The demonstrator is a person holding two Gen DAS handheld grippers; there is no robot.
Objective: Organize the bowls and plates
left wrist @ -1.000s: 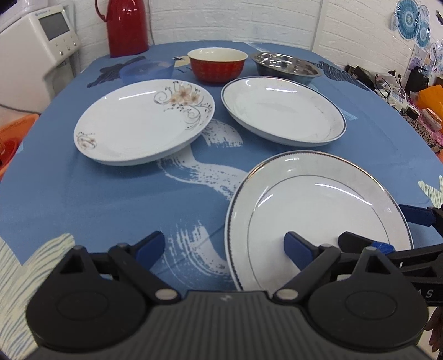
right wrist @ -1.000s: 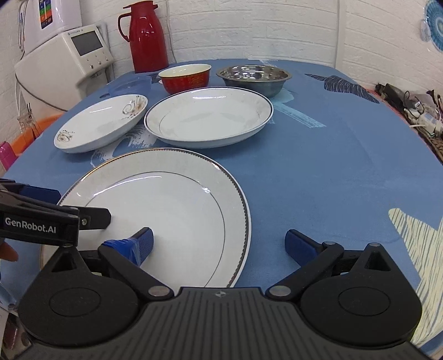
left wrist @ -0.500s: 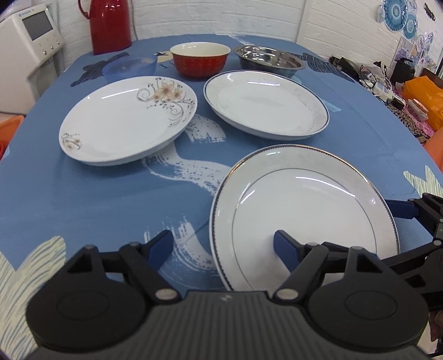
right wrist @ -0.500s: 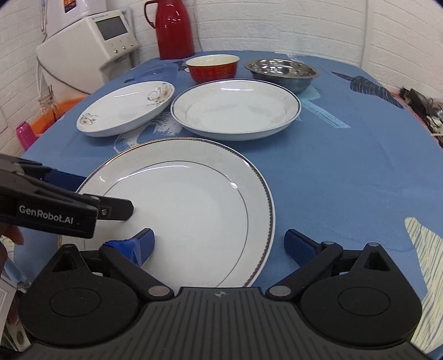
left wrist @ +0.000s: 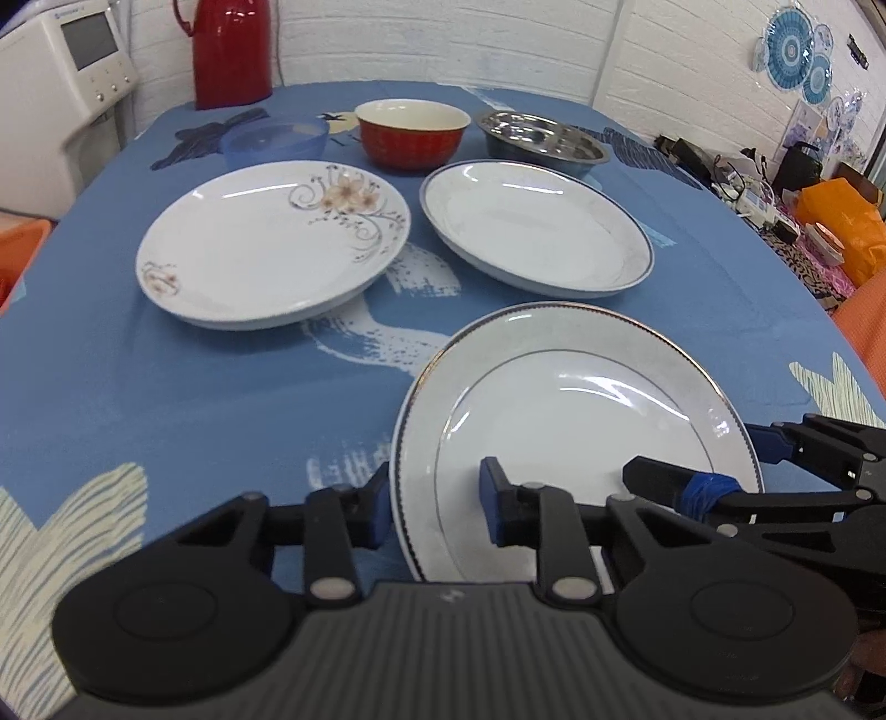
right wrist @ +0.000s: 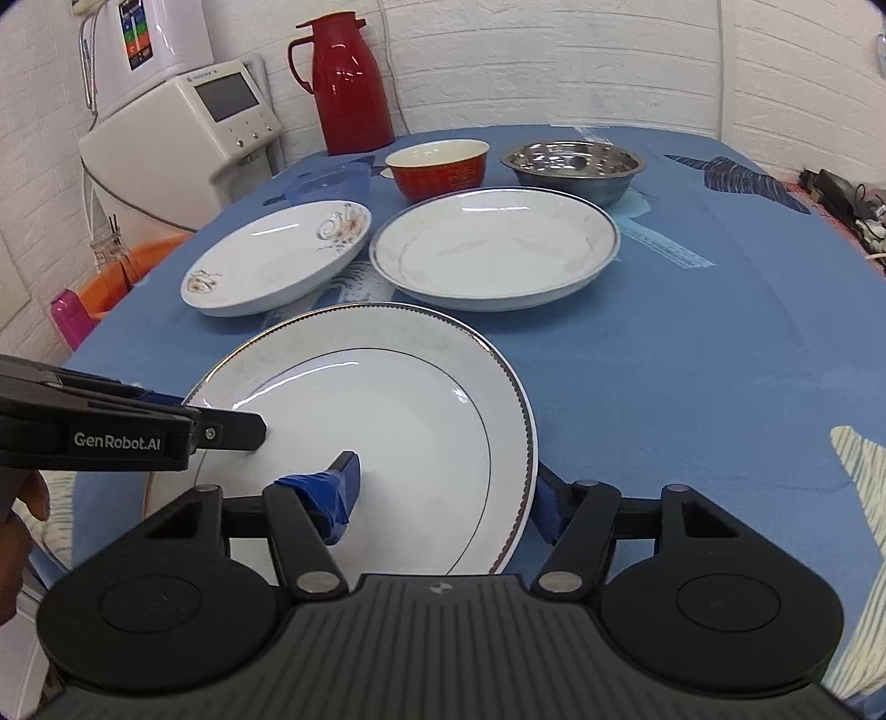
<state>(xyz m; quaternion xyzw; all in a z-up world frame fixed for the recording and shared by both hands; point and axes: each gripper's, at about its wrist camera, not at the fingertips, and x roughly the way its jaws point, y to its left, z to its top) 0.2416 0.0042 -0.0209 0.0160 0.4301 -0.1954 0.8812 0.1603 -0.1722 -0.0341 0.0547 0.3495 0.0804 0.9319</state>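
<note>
- Lying nearest on the blue table [left wrist: 166,387], the plate [left wrist: 576,410], white with a thin gold edge, is between the two tools.
- The left tool [left wrist: 432,493] has its jaws drawn close on the left rim of the plate: one finger is against the outside of the rim and the other is on the white face. It pinches the rim.
- From the right wrist camera, the left tool [right wrist: 210,415] comes in from the side, with one black finger on top of the plate [right wrist: 387,421].
- The right tool [right wrist: 443,493] is around the right rim. One taped blue finger is over the white face, and the other is half hidden behind the rim.
- The gap between its jaws is wider than on the left tool. I cannot tell if the right tool really presses the plate.
- Part of a hand [right wrist: 16,526] shows at the left edge, under the left tool.
- Behind the plate, a floral plate [left wrist: 266,243] and a deep plate [left wrist: 531,227] lie side by side, apart from each other.
- Further back is a row of three bowls: a blue bowl [left wrist: 274,141], a red bowl [left wrist: 412,133] and a steel bowl [left wrist: 542,144].
- A red flask [left wrist: 232,50] stands at the far edge of the table, and a white machine [left wrist: 72,72] is beside the table.
</note>
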